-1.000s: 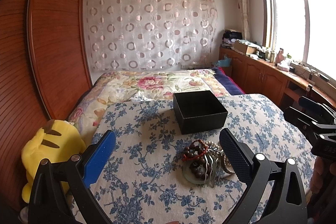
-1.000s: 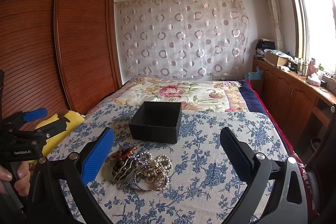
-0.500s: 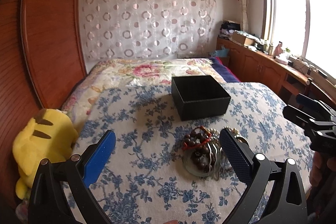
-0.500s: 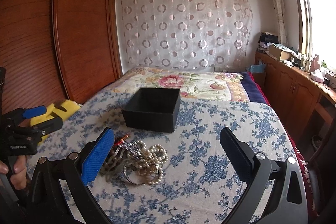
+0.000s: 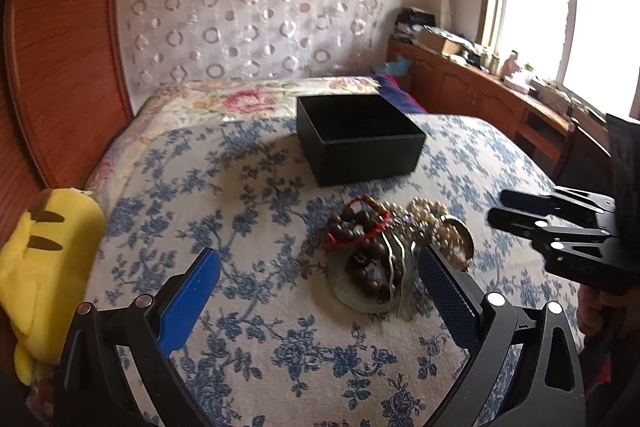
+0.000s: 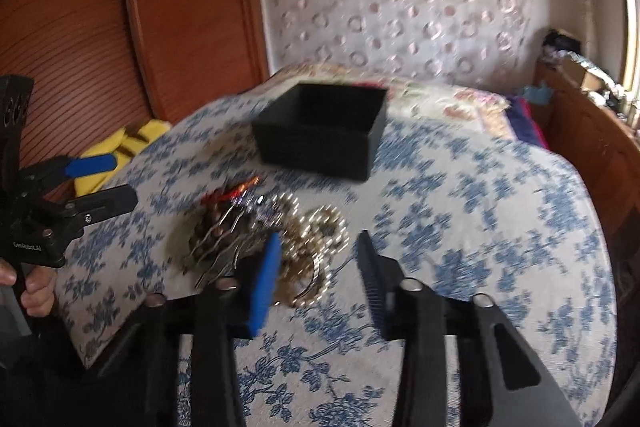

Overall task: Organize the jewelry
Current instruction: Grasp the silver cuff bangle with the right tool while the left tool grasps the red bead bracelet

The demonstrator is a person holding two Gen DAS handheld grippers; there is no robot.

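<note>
A pile of jewelry lies on the blue-flowered bedspread: dark wooden beads, a red cord bracelet, pearl strands and metal bangles on a pale green ring. An open black box stands just behind it. My left gripper is open and empty, low over the bed, the pile just ahead between its fingers. In the right wrist view the pile is blurred. My right gripper is half closed and empty, its tips over the pearl strands. The box is behind.
A yellow plush toy lies at the bed's left edge by the wooden wardrobe. A floral quilt covers the far bed. A wooden cabinet with clutter runs along the window side.
Both grippers have moved down and forward toward the jewelry pile. My right gripper's fingers have narrowed from wide open and now sit over the pearls.
</note>
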